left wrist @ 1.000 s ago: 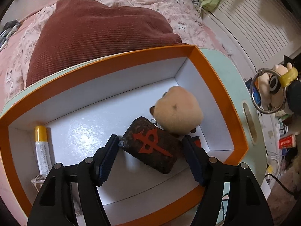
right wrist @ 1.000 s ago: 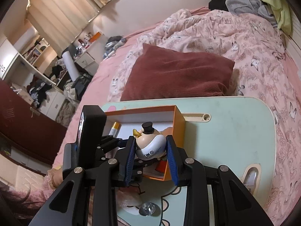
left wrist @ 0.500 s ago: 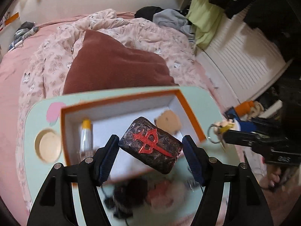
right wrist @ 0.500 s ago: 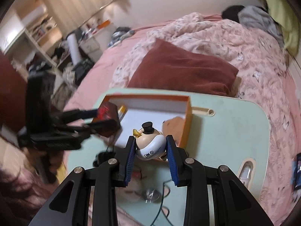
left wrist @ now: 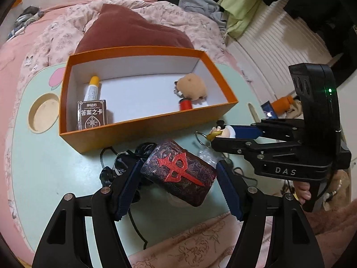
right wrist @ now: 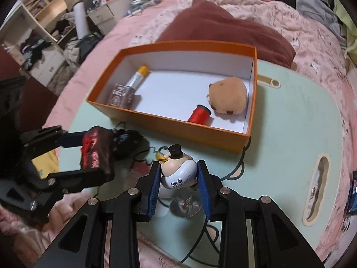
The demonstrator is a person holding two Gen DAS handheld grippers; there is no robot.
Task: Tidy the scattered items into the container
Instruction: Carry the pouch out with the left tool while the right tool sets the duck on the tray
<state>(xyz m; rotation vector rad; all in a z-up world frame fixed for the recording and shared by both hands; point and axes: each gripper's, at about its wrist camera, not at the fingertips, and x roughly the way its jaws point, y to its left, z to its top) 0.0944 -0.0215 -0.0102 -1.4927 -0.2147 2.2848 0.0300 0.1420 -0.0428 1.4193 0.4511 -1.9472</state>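
Biggest thing first: the pale mint-green lap counter point(left wrist: 55, 167) sitting on the bed, and on it the open orange cardboard box with white inside point(left wrist: 142, 131); stiff walls, light, best left where it stands. Already in it: a tan round plush keychain point(left wrist: 191, 86) toward 2 o'clock of the box floor, a dark printed card deck box point(left wrist: 92, 115) at 8 o'clock, a white tube with yellow cap point(left wrist: 92, 89) just behind the deck, and a red thread spool point(left wrist: 185, 104) touching the plush.

Next down, the dark embossed pouch with a red dagger emblem point(left wrist: 178, 176); looks leathery and a bit squashy, probably light and not slippery; the left gripper point(left wrist: 178, 185) has it by its two short ends, jaws roughly half spread and pressed on it, pouch tilted; it hangs over the counter at 6 o'clock of the box, outside the near wall, above a tangle of black cord point(left wrist: 125, 163).

Smallest: the white-and-cream duck figurine with a black top hat point(right wrist: 178, 172); hard glossy plastic I'd guess, so slick and liable to pivot; the right gripper point(right wrist: 179, 178) pinches it at the fat middle of the body, jaws nearly closed on it, which seems the sane spot; it's also short of the box, near 5 o'clock of it.

Pose: both grippers angle steeply down at the counter, left one lower-left, right one coming in from 3 o'clock in the left wrist view.
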